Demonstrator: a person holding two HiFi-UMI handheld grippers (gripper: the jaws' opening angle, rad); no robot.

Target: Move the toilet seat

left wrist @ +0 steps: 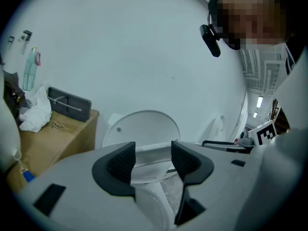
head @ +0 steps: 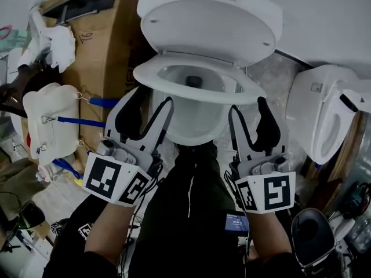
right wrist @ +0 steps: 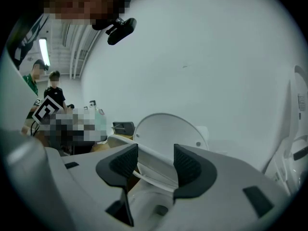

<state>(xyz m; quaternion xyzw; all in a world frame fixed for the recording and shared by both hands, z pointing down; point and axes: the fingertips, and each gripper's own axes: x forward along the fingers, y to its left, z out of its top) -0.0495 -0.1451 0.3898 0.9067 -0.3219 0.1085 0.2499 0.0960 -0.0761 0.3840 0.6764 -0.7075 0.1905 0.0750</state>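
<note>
A white toilet stands ahead of me with its lid [head: 208, 25] tipped up against the wall. The seat ring [head: 191, 80] hangs tilted, part-raised above the bowl [head: 197, 123]. My left gripper [head: 153, 97] reaches under the seat's front left rim and my right gripper [head: 247, 105] under its front right rim. In the left gripper view the seat rim [left wrist: 151, 150] crosses the gap of the left gripper [left wrist: 153, 161], whose jaws stand apart. The right gripper [right wrist: 155, 162] is likewise open, with the seat edge [right wrist: 147, 170] running between its pads and the lid [right wrist: 168, 131] behind.
A cardboard box [head: 110, 51] stands left of the toilet, with a white bag on blue straps [head: 49, 120] beside it. A second white toilet [head: 324, 114] sits at the right. My dark trousers [head: 185, 213] fill the space below the bowl. Two people [right wrist: 45, 81] stand far left.
</note>
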